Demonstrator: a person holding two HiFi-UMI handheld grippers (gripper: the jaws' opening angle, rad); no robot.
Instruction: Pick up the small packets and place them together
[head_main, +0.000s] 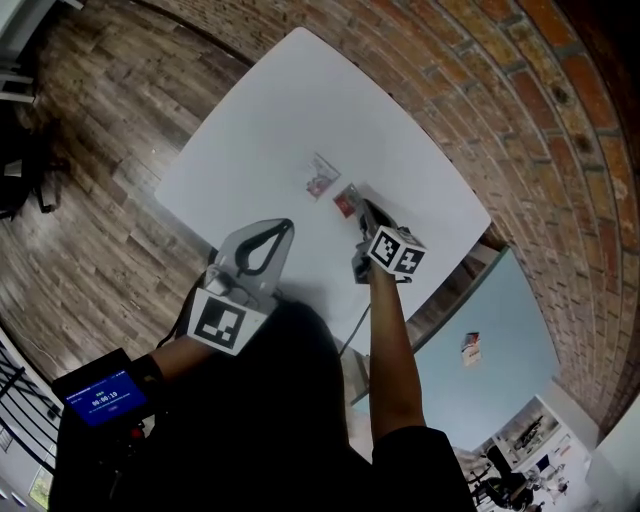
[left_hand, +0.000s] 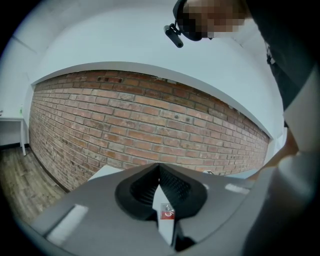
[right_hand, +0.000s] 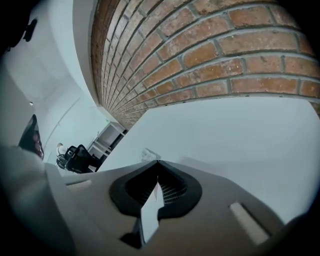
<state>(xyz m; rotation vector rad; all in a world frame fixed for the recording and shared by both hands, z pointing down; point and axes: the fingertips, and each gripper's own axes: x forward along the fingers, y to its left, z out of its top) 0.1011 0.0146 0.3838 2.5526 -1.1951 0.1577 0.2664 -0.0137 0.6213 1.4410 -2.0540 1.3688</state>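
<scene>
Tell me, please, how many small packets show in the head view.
3 packets: one on the white table, one beside it at the right gripper's tip, one on the blue table. Others may be hidden between the jaws.

White table (head_main: 260, 110) stood cornerwise on wood plank floor (head_main: 90, 130). Red brick wall (head_main: 520, 100) ran close behind. Pale blue table (head_main: 505, 350) sat just beside it. Black office chair (right_hand: 75, 159) and white shelving (right_hand: 107, 136) were farther off. Small blue-lit screen (head_main: 100, 397) glowed lower left.
</scene>
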